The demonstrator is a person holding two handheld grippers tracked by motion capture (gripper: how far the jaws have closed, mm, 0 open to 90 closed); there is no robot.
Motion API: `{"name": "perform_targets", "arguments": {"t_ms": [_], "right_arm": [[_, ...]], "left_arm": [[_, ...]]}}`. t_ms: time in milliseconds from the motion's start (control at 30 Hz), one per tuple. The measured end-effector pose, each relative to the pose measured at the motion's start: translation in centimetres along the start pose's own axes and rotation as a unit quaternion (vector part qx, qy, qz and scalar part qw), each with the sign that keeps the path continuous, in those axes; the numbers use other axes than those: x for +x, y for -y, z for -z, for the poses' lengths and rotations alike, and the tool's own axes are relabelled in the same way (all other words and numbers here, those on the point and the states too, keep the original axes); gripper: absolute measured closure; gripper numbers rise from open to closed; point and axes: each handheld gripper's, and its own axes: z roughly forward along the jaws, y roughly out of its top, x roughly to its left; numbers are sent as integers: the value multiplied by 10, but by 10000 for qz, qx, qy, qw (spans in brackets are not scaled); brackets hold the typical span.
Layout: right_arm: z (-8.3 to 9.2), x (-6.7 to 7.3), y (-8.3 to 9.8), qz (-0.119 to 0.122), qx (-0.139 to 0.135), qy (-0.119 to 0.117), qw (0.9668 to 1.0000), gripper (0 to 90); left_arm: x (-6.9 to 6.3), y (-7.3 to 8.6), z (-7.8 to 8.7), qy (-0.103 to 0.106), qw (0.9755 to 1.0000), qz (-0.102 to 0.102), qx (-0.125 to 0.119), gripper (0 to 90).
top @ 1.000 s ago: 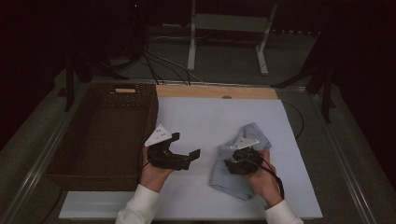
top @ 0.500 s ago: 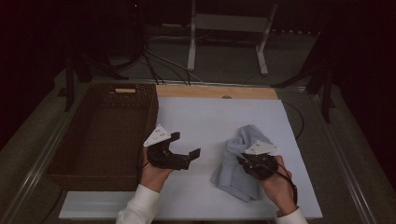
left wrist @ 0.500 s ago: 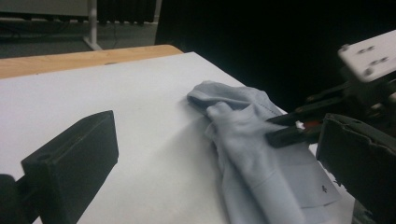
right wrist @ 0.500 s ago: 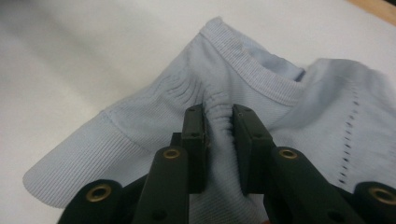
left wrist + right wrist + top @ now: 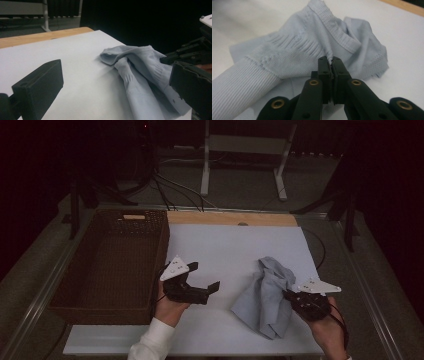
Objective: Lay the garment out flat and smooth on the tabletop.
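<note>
A crumpled light blue ribbed garment (image 5: 266, 290) lies on the white table top, right of centre. My right gripper (image 5: 289, 295) sits at the garment's right edge. Its jaws have just been closing, and a fold of the fabric (image 5: 299, 47) is now pinched between them at the tips (image 5: 331, 60). My left gripper (image 5: 204, 276) is held just above the table near the basket with its jaws wide apart and nothing between them. In the left gripper view the garment (image 5: 140, 65) lies ahead, with the right gripper (image 5: 190, 53) behind it.
A dark brown wicker basket (image 5: 107, 265) stands along the left side of the white table top (image 5: 230, 245). A wooden strip (image 5: 230, 218) runs along the far edge. Beyond it are cables and a metal stand (image 5: 240, 150) on the floor.
The right gripper has moved to the right and a little toward the near edge, shutting on the garment and dragging its edge along. The left gripper has stayed where it was.
</note>
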Motion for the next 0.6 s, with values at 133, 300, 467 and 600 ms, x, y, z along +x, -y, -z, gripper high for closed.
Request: {"name": "perform_targets", "arguments": {"t_ms": [133, 300, 467, 600], "right_arm": [[2, -7, 7, -45, 97, 81, 9999, 877], [5, -16, 16, -133, 172, 173, 9996, 877], [8, -24, 27, -261, 260, 245, 9990, 876], [10, -29, 35, -311, 329, 288, 9986, 876]], "left_arm": [[-2, 1, -5, 20, 10000, -53, 50, 3], [-7, 3, -16, 81, 9998, -100, 117, 3], [-12, 6, -30, 109, 9994, -147, 302, 29], [-18, 10, -45, 214, 9985, -231, 437, 40]]}}
